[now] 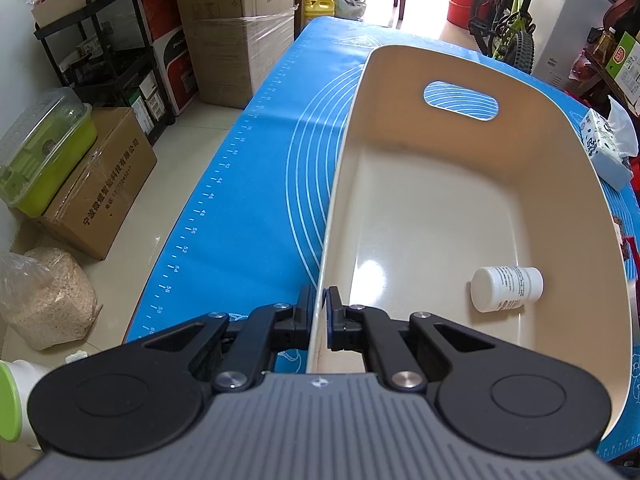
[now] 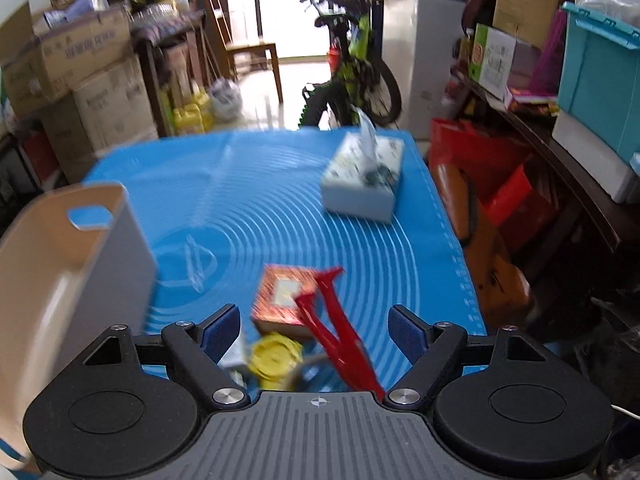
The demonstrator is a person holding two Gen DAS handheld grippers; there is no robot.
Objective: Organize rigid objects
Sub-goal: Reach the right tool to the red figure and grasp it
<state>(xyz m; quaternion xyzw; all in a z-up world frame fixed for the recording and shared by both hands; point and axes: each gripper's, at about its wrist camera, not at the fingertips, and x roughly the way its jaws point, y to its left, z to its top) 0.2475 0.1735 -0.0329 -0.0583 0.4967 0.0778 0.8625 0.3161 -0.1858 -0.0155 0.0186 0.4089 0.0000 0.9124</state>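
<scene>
A cream plastic bin [image 1: 400, 216] with a handle slot stands on the blue mat [image 1: 248, 184]. A white pill bottle [image 1: 506, 289] lies on its side inside it. My left gripper [image 1: 319, 300] is shut on the bin's left wall near its near corner. In the right wrist view the bin [image 2: 60, 264] stands at the left. My right gripper [image 2: 316, 330] is open above a patterned red box [image 2: 282, 294], red tongs [image 2: 340, 340] and a yellow round object [image 2: 276, 360] on the mat.
A tissue box [image 2: 362, 176] sits on the mat's far right; it also shows in the left wrist view [image 1: 606, 148]. Cardboard boxes [image 1: 236, 28], a black shelf and a green bin [image 1: 44, 152] stand left of the table. A bicycle [image 2: 352, 68] stands behind.
</scene>
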